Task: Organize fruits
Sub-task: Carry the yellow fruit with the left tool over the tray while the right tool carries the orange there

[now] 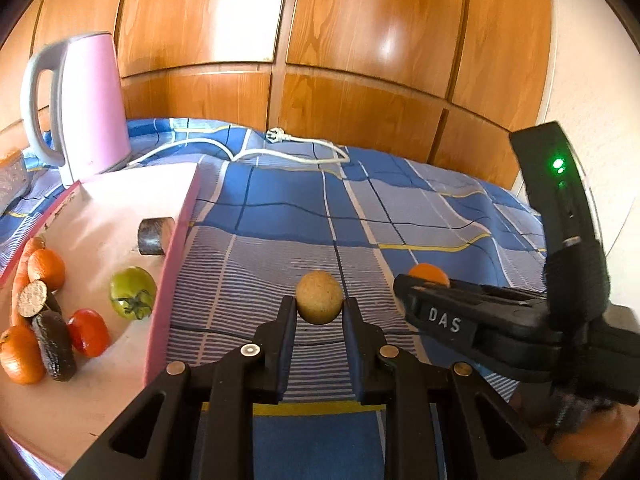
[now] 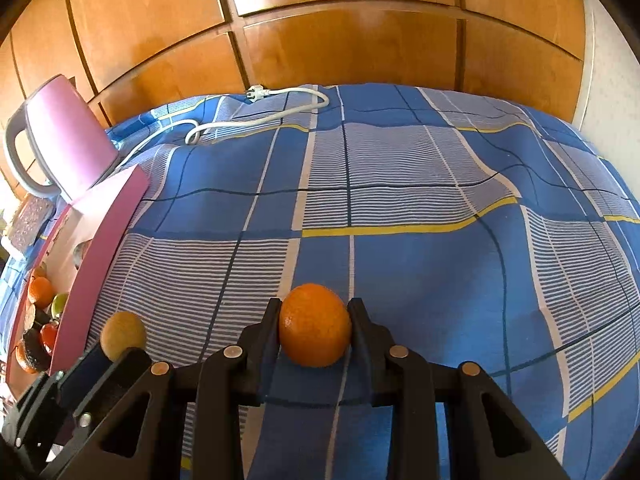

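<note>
My left gripper [image 1: 319, 307] is shut on a round tan-brown fruit [image 1: 319, 297], pinched at the fingertips over the blue checked cloth [image 1: 280, 208]. My right gripper [image 2: 315, 314] is shut on an orange [image 2: 315, 325]. In the left wrist view the right gripper [image 1: 416, 294] reaches in from the right, with the orange [image 1: 429, 273] showing behind its tips. The right wrist view shows the left gripper [image 2: 120, 356] low on the left with the brown fruit [image 2: 123, 334]. I cannot tell whether either fruit touches the cloth.
A pink-walled tray [image 1: 176, 248] on the left holds oranges, a carrot, a green tomato [image 1: 133, 293], a red tomato [image 1: 89, 332] and dark cut pieces. Behind it stand a pink kettle [image 1: 92, 108] and its white cable [image 1: 288, 148]. Wooden cabinet doors close off the back.
</note>
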A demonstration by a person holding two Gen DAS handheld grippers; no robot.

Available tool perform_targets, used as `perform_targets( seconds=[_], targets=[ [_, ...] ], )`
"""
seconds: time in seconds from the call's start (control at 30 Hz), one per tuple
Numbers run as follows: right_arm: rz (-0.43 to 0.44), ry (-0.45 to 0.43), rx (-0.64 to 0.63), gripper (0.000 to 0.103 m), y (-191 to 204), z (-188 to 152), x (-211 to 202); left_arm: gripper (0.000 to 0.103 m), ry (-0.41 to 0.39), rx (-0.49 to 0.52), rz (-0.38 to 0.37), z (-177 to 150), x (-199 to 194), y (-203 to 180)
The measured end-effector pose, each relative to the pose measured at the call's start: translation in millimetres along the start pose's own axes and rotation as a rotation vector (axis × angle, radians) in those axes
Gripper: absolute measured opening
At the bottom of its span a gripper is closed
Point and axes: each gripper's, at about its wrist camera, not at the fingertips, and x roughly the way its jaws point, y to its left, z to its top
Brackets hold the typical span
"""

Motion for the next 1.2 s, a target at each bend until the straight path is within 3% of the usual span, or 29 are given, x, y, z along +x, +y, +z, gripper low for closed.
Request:
perform_targets(
  seconds=[0.5, 0.67, 0.87, 1.2],
  targets=[
    [0.09, -0.007, -0.054, 0.033, 16, -3, -6, 0.023, -0.079, -0.092, 0.056, 2, -30, 22],
    [0.128, -0.022, -0.097, 0.033, 26, -5, -11, 0.023, -0.116, -0.154, 0.118, 3, -47, 43],
    [0.194, -0.046, -0.171, 0.033, 44, -10, -21, 0.023, -0.131, -0.218, 0.198, 2, -52, 63],
    [0.284, -0.077, -0.226, 0.033, 62, -14, -29, 0.023, -0.115, -0.241, 0.247, 0, -48, 70]
  ],
)
